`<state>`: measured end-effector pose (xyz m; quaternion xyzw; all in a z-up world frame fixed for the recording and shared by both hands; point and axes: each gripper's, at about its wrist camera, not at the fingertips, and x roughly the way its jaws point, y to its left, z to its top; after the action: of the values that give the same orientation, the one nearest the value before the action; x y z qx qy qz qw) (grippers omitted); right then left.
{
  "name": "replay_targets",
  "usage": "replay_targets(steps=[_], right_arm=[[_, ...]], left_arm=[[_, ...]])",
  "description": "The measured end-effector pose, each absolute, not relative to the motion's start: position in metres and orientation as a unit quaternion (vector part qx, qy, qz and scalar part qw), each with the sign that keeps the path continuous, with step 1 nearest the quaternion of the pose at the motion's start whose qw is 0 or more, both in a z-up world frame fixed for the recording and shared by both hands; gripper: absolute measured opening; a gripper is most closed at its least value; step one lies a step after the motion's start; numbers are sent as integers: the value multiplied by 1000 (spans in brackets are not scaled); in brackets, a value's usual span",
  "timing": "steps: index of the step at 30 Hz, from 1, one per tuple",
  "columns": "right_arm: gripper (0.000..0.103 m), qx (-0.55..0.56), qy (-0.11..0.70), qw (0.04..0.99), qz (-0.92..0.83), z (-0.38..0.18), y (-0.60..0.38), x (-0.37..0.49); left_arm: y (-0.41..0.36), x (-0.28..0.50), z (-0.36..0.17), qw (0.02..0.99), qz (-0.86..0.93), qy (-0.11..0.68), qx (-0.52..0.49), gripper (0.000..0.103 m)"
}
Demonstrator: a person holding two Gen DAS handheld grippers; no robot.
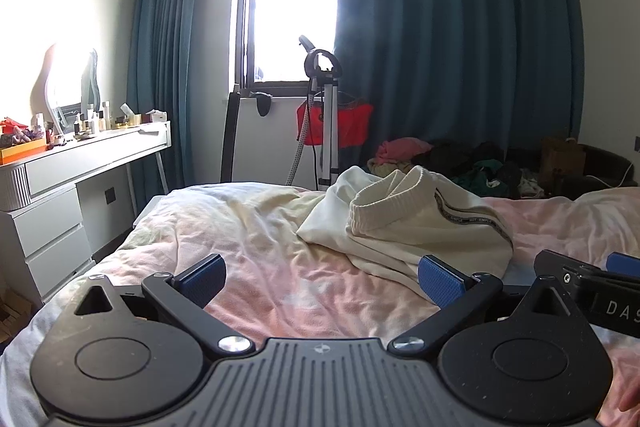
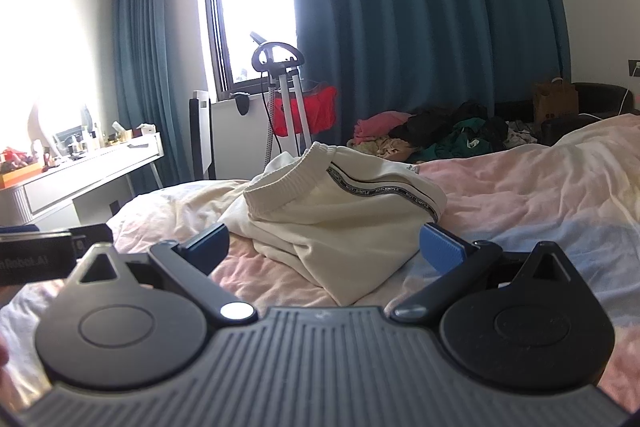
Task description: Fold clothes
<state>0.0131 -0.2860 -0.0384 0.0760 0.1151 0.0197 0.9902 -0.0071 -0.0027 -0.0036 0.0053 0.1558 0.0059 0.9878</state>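
A cream sweatshirt (image 1: 404,223) with a ribbed hem and a lettered stripe lies crumpled on the pink bed sheet (image 1: 256,243). My left gripper (image 1: 322,281) is open and empty, low over the sheet, just short and left of the sweatshirt. The right gripper's body (image 1: 592,287) shows at the right edge of the left wrist view. In the right wrist view the sweatshirt (image 2: 340,215) lies straight ahead. My right gripper (image 2: 324,251) is open and empty, its fingertips at the garment's near edge. The left gripper's body (image 2: 44,255) shows at the left.
A pile of clothes (image 2: 436,135) lies at the bed's far side before blue curtains (image 2: 420,19). A garment steamer stand (image 2: 286,103) with a red item stands by the window. A white dresser (image 1: 60,183) with bottles is at the left.
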Motion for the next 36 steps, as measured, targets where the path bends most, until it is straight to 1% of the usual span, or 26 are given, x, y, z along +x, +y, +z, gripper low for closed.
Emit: replay_targets(steps=[20,23,26,29,33,35,36], right_arm=[[103,60,110,992,-2,-38,-284,11],[103,54,90,994,-37,-36,-283,6],[103,68,97,993,-23,-35,-287,10],[103,68,115,991,9,-32,-286,34],[102,79,132,988,32,-23,-277,90],[100,101,148,983,38,-19,-274,127],[94,110,161,980,36,-18,-271,148]], left_arm=[[-2,-6,-4,987,10,159,3,103],[1,-5,3,987,10,162,-5,103],[9,-7,16,988,15,154,-11,103],[19,-9,29,989,26,142,-13,103],[41,-11,39,989,40,141,-22,103],[56,-9,39,987,42,149,-36,103],[63,-7,38,987,43,152,-44,103]])
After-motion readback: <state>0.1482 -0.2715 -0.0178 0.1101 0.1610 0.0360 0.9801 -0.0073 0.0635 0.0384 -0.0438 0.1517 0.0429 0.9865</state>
